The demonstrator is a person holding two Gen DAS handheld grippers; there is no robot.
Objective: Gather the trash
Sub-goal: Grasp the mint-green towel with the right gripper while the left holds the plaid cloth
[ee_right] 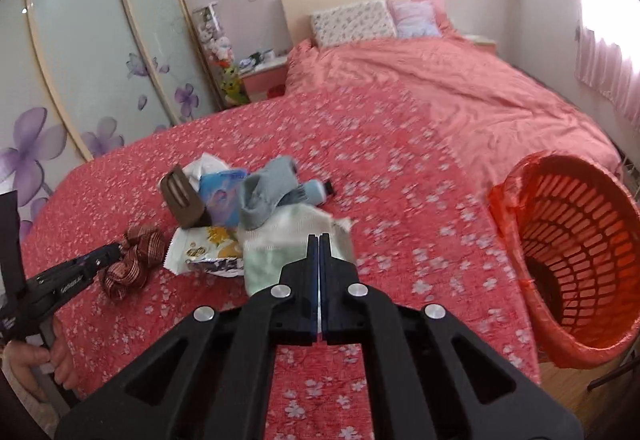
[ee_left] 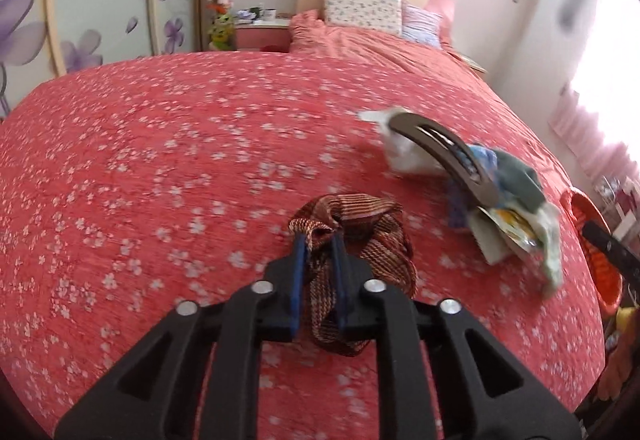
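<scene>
Left claw [ee_left: 318,240] pinches striped brown ribbon [ee_left: 360,236]; right claw [ee_right: 319,240], fully closed, hides part of blurred pale cloth [ee_right: 288,240].

bed [ee_right: 460,108]: two pillows [ee_right: 352,22] at headboard | wardrobe [ee_right: 92,52]: purple flowers | nightstand [ee_right: 264,78]: clutter, possibly cups

Open bedspread [ee_right: 400,168] before basket [ee_right: 568,240]

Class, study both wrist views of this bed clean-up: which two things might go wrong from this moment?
1. The left gripper pinches only a fold of the brown ribbon; it may slip out when lifted.
2. The orange basket leans at the bed's edge and may tip.
</scene>
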